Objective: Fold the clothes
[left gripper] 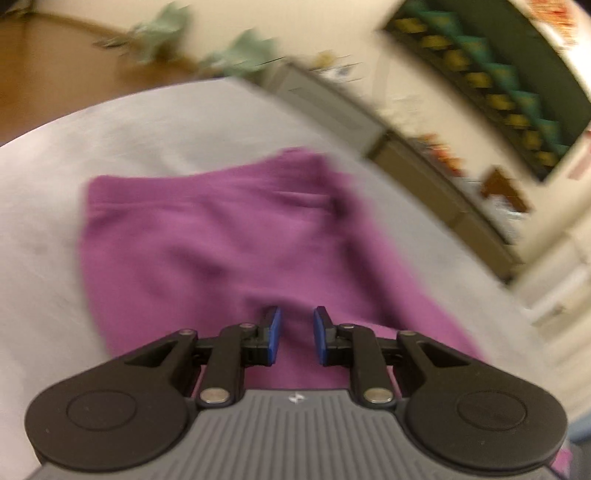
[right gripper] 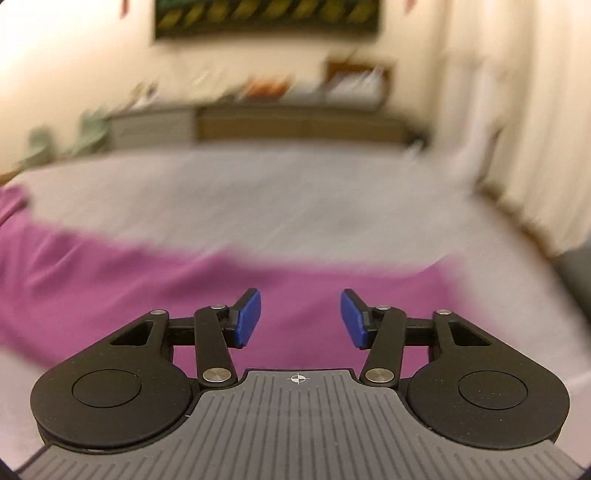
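Note:
A purple garment point(left gripper: 221, 240) lies spread on a grey bed sheet point(left gripper: 55, 221). In the left wrist view my left gripper point(left gripper: 297, 332) hovers over the garment's near part with its blue pads a small gap apart and nothing between them. In the right wrist view the same garment point(right gripper: 147, 288) stretches from the left edge to the right. My right gripper point(right gripper: 301, 317) is wide open above it and empty. Both views are blurred by motion.
The grey sheet point(right gripper: 295, 199) extends beyond the garment. A low cabinet point(right gripper: 295, 125) with clutter stands along the far wall under a dark green picture point(right gripper: 266, 14). Pale curtains point(right gripper: 517, 129) hang at the right. Wooden floor point(left gripper: 55, 74) and green plants point(left gripper: 162, 33) lie beyond the bed.

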A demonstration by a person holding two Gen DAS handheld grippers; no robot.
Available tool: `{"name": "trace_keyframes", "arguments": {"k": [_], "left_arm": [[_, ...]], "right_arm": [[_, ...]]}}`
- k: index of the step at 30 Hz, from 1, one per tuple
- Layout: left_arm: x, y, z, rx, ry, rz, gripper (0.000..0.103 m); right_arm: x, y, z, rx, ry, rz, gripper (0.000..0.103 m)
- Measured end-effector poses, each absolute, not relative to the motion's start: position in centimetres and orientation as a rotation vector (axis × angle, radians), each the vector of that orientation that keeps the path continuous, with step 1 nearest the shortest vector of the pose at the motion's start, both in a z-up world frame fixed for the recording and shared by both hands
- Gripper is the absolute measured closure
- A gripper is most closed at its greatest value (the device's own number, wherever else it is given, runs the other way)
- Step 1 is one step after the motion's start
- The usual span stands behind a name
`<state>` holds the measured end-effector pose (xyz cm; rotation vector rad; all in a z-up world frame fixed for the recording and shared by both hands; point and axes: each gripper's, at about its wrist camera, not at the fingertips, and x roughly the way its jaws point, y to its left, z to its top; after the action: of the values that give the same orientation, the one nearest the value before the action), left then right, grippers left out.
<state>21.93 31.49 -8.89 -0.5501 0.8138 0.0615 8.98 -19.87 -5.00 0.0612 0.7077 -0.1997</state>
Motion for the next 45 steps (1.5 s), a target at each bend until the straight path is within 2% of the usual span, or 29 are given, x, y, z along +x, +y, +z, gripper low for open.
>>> {"name": "trace_keyframes", "arguments": {"k": [1,2,4,5,6,8,11,13,14,17,20,22,23,24,25,33,35,36,37,38,42,45], "left_arm": [[21.1,34.1,-10.2,-0.569,0.820,0.076,0.099],[21.2,35.6,-10.6,-0.602,0.811,0.066,0.099],[21.0,38.2,-10.9,-0.664,0.787,0.081,0.099],[20.8,39.3,-10.9,-0.692,0.772,0.107,0.097],[20.5,40.2,-10.9,-0.680,0.767,0.171,0.099],[20.2,41.5,-10.8,-0.739,0.747,0.198,0.099],[21.0,41.3,-9.6,-0.741,0.732,0.159,0.088],[22.3,40.2,-8.5,-0.698,0.725,0.083,0.085],[23.4,39.5,-7.9,-0.676,0.722,0.031,0.085],[26.1,38.1,-7.2,-0.644,0.729,-0.070,0.080],[28.0,37.5,-7.2,-0.674,0.733,-0.098,0.079],[28.8,37.5,-7.2,-0.719,0.727,-0.117,0.069],[28.9,37.8,-7.2,-0.754,0.719,-0.128,0.064],[28.9,38.0,-7.2,-0.782,0.713,-0.139,0.055],[29.1,38.1,-7.3,-0.793,0.715,-0.150,0.049],[30.0,40.3,-9.2,-0.839,0.753,-0.172,0.040],[30.0,41.2,-9.6,-0.865,0.750,-0.167,0.039],[30.0,41.6,-9.8,-0.877,0.742,-0.167,0.039],[30.0,42.0,-9.8,-0.892,0.732,-0.171,0.037],[30.0,42.4,-9.9,-0.908,0.721,-0.176,0.037],[29.6,43.5,-9.8,-0.954,0.669,-0.213,0.026],[29.4,43.2,-9.7,-0.930,0.652,-0.246,0.018]], "right_arm": [[9.7,-19.6,-5.9,0.062,0.754,-0.201,0.060],[10.2,-19.6,-6.4,0.054,0.776,-0.219,0.058],[10.9,-20.6,-6.7,0.050,0.812,-0.278,0.041],[11.1,-21.2,-6.7,0.053,0.825,-0.310,0.039],[11.2,-21.7,-6.7,0.061,0.828,-0.325,0.033],[11.6,-22.0,-6.8,0.081,0.834,-0.338,0.030],[12.4,-21.7,-6.7,0.083,0.841,-0.374,0.031],[12.9,-20.5,-5.8,0.080,0.819,-0.411,0.052],[13.1,-19.3,-4.8,0.079,0.783,-0.406,0.053],[15.0,-12.3,-1.2,0.075,0.674,-0.219,0.052],[19.5,-3.2,1.3,0.081,0.668,0.082,0.043],[23.7,2.8,2.0,0.085,0.680,0.270,0.033],[26.0,5.8,2.2,0.079,0.687,0.352,0.031],[28.3,8.3,2.2,0.059,0.697,0.405,0.030],[30.6,10.6,1.9,0.036,0.705,0.439,0.028],[46.0,22.1,-3.3,-0.013,0.843,0.497,0.027],[47.7,23.6,-4.4,-0.025,0.883,0.484,0.030],[48.2,24.3,-4.8,-0.033,0.900,0.484,0.051],[48.2,25.1,-4.6,-0.044,0.900,0.491,0.089],[48.0,25.7,-4.3,-0.054,0.890,0.499,0.099],[41.5,28.7,-1.2,-0.150,0.696,0.615,0.099],[34.8,32.4,-0.9,-0.430,0.534,0.677,0.099]]}}
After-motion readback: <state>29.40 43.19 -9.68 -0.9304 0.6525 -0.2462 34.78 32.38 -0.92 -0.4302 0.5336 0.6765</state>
